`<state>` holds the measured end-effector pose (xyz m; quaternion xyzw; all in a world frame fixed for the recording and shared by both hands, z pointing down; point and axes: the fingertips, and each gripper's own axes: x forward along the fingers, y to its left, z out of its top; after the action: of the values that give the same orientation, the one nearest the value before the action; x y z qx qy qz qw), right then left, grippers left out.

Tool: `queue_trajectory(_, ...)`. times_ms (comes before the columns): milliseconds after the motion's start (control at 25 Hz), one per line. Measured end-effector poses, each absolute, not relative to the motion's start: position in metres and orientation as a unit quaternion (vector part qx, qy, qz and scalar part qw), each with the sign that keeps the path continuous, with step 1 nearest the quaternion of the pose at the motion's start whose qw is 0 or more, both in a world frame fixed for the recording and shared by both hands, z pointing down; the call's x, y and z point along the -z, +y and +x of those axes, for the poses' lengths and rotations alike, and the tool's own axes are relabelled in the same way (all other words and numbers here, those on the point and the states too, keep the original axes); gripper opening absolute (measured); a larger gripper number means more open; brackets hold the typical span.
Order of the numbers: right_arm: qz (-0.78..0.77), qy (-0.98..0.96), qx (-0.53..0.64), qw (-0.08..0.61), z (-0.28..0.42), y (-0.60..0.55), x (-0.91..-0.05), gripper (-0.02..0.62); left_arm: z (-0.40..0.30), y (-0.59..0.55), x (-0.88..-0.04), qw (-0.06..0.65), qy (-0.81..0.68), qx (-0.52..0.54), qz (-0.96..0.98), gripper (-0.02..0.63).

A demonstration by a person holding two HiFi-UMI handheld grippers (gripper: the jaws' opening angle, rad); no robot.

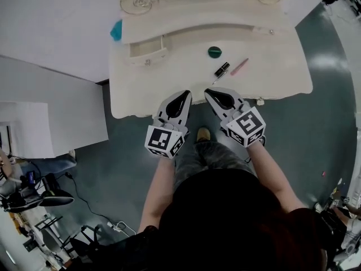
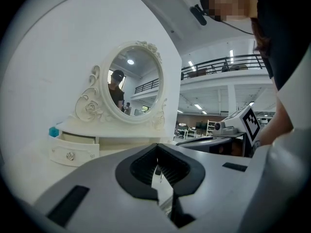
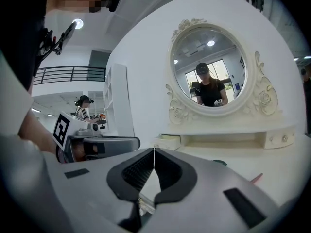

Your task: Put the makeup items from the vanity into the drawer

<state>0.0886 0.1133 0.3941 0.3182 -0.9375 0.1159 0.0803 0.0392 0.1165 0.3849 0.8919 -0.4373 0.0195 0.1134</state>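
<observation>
Left gripper (image 1: 184, 95) & right gripper (image 1: 211, 94) are both closed tight, nothing held. Imo the right one should open b4 reaching the black tube (image 1: 221, 70) right of the drawer (image 1: 148, 51), then grab it mid-body.

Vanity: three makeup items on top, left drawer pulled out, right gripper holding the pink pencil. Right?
Not quite. The right gripper is shut and empty; the pink pencil lies on the vanity, as the head view shows. The rest holds.
</observation>
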Motion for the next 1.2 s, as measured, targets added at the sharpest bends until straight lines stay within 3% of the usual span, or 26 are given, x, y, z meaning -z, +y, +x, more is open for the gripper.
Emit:
queue_trajectory(520,0.321,-0.934,-0.110,0.114,0.088,0.073,-0.409,0.023,0.049,0.073,-0.404,0.136,-0.410,-0.033,0.901,0.012)
queue_trajectory(1200,0.376,-0.882,-0.106,0.264,0.112,-0.019,-0.456,0.025,0.060,-0.005,-0.426,0.161,-0.340,-0.066,0.924,0.012)
